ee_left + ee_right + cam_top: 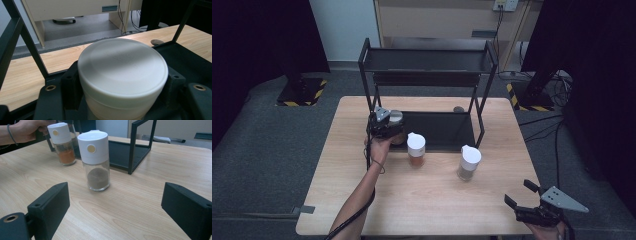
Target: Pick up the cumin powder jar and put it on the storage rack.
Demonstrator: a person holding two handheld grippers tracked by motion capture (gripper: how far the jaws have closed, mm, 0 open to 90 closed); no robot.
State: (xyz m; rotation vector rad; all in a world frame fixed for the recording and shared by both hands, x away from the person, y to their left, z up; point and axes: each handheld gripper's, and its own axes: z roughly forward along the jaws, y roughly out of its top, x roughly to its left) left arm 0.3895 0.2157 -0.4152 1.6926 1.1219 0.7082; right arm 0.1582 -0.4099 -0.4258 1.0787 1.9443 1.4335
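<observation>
A jar with a white lid (122, 62) sits between the jaws of my left gripper (123, 83), which is shut on it just below the lid. From the high view, this left gripper (394, 128) holds the jar (396, 118) at the front left corner of the black rack's lower shelf (442, 132). A white-capped jar of orange spice (416, 150) and another of dark powder (469, 162) stand on the table before the rack. My right gripper (519, 192) is open near the table's front right corner, with the dark jar (96, 160) well ahead of its jaws (116, 192).
The black two-tier rack (427, 60) stands at the back of the wooden table (427, 200); its post (30, 47) rises left of the held jar. The orange jar (63, 143) is close to the person's left hand (22, 131). A small dark disc (458, 109) lies behind the lower shelf.
</observation>
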